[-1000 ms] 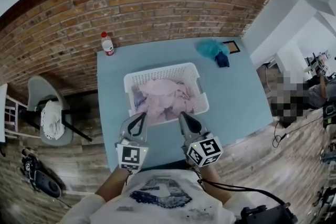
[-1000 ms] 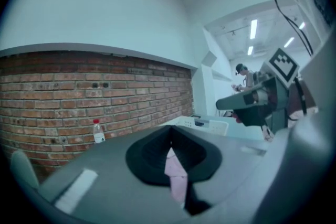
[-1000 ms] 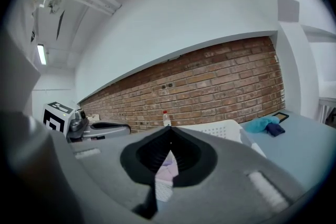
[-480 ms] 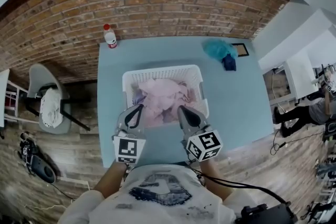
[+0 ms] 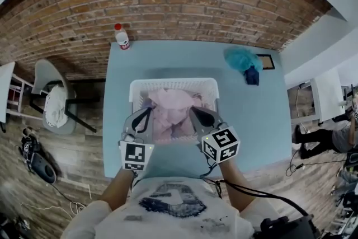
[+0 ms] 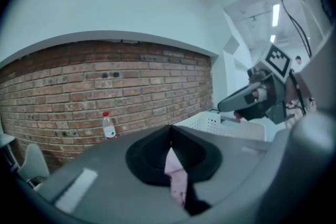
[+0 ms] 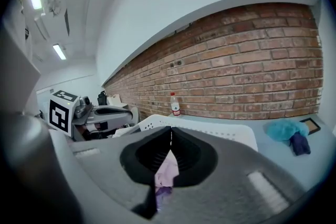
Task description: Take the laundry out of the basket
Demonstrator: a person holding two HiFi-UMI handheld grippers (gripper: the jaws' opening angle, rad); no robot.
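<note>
A white perforated laundry basket (image 5: 140, 88) stands in the middle of the light blue table (image 5: 251, 120). It holds crumpled pink laundry (image 5: 174, 104) with some purple pieces. My left gripper (image 5: 146, 113) is over the basket's near left corner and my right gripper (image 5: 194, 112) over its near right part. Both have their jaw tips together just above the clothes. In the left gripper view the jaws (image 6: 169, 129) meet at the tip, with pink cloth showing below the tips. The right gripper view shows the same at its jaws (image 7: 170, 130). No cloth is lifted.
A plastic bottle with a red cap (image 5: 121, 37) stands at the table's far left corner. A teal cloth (image 5: 241, 58) and a dark blue one (image 5: 251, 75) lie at the far right beside a small frame (image 5: 268, 61). A grey chair (image 5: 53, 106) stands left of the table.
Both grippers have moved forward from the table's near edge to over the basket's near side. They stayed shut throughout.
</note>
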